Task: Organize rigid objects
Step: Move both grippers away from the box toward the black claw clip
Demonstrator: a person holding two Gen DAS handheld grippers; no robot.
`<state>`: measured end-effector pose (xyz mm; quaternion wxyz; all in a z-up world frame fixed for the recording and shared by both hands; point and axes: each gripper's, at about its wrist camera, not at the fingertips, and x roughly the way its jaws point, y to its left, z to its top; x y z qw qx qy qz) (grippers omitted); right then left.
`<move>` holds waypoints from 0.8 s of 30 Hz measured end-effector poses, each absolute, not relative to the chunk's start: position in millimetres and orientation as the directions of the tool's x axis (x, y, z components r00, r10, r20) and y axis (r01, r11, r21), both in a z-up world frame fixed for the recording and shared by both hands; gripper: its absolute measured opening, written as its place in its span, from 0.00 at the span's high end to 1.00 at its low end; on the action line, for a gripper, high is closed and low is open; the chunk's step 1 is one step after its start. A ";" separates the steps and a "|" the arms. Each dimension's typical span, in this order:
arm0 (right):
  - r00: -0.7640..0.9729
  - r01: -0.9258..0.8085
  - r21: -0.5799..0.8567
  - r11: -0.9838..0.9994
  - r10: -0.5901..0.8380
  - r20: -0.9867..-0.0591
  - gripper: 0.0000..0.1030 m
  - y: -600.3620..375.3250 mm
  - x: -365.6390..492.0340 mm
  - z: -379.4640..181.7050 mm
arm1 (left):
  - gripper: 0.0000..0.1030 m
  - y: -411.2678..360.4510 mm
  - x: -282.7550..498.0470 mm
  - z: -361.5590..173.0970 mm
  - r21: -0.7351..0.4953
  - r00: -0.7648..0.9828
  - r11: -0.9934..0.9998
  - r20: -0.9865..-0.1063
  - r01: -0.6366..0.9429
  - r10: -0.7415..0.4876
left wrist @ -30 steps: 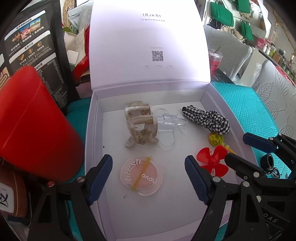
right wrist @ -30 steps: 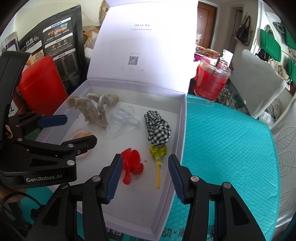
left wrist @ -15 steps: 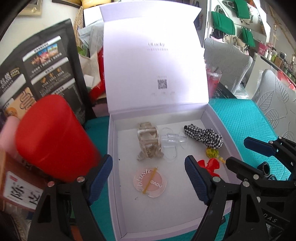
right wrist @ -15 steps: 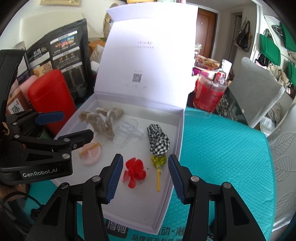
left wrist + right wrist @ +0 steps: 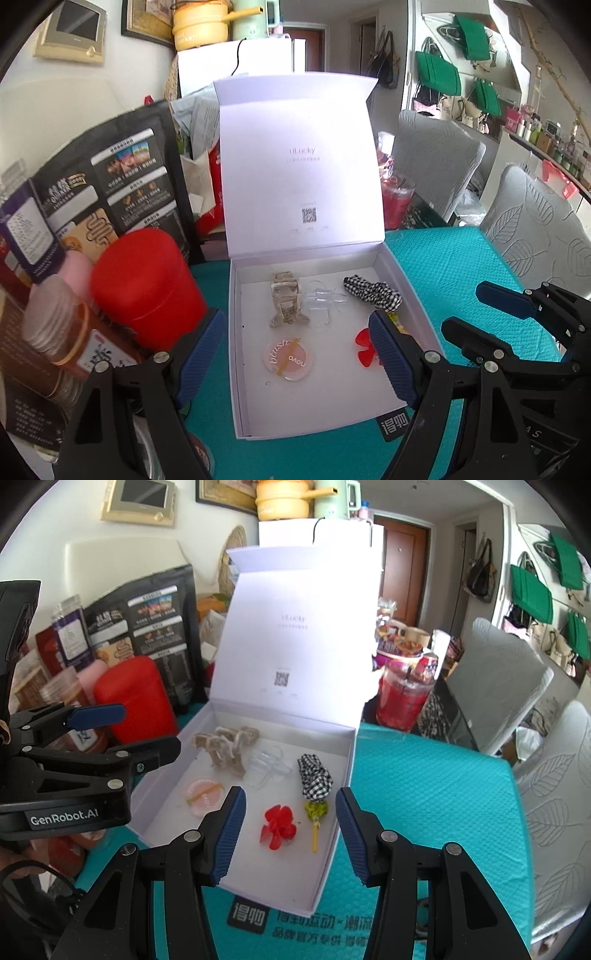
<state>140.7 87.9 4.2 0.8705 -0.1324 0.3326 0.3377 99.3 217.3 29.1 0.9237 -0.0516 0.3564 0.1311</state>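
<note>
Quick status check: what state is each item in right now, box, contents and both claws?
White box: lid open, upright.
Beige hair clip: in box.
Blush compact: closed, flat in box.
Checkered scrunchie: in box.
Red flower clip: in box.
Left claw: open, empty.
Right claw: open, empty.

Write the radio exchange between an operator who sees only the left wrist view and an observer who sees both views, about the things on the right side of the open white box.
Operator: One finger of the left gripper covers most of the red flower clip. Where does it lie?
Observer: The right wrist view shows all of it, flat on the floor of the white box, apart from its neighbours.
Operator: I see a scrap of yellow beside it. What is that?
Observer: A yellow-green ornament on a yellow stick, lying just in front of the checked scrunchie, with the stick pointing towards the box's front wall.
</note>
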 end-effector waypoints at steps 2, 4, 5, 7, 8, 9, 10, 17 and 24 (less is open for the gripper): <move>0.560 -0.676 -0.007 0.737 0.508 -0.655 0.51 82.4 133.9 11.7 | 0.22 212.5 91.3 37.6 0.002 0.724 0.961 -0.657 -0.277 0.211; 0.571 -0.674 -0.007 0.739 0.515 -0.640 0.49 76.6 125.9 18.7 | 0.22 207.3 82.7 44.9 0.005 0.737 0.962 -0.641 -0.273 0.213; 0.576 -0.674 -0.008 0.738 0.519 -0.632 0.49 73.5 121.6 22.2 | 0.22 203.9 77.3 48.9 0.006 0.745 0.963 -0.633 -0.271 0.213; 0.585 -0.674 -0.011 0.739 0.524 -0.619 0.49 68.2 113.7 27.8 | 0.22 196.8 67.2 56.2 0.008 0.757 0.964 -0.618 -0.265 0.214; 0.590 -0.672 -0.012 0.740 0.526 -0.612 0.48 65.0 109.3 30.6 | 0.22 194.4 63.5 58.7 0.009 0.762 0.965 -0.612 -0.262 0.212; 0.593 -0.672 -0.012 0.741 0.529 -0.607 0.47 62.3 105.8 32.6 | 0.22 191.8 59.8 61.3 0.009 0.767 0.966 -0.606 -0.257 0.210; 0.596 -0.671 -0.010 0.741 0.531 -0.602 0.44 58.5 100.9 35.0 | 0.22 188.5 54.8 64.2 0.010 0.774 0.968 -0.597 -0.253 0.209; 0.614 -0.659 -0.012 0.752 0.529 -0.586 0.39 37.4 73.4 45.2 | 0.22 167.9 25.0 80.0 0.019 0.803 0.972 -0.560 -0.234 0.204; 0.643 -0.637 -0.012 0.771 0.522 -0.561 0.30 10.9 41.8 55.5 | 0.22 150.8 -2.4 84.0 0.027 0.802 0.973 -0.561 -0.231 0.206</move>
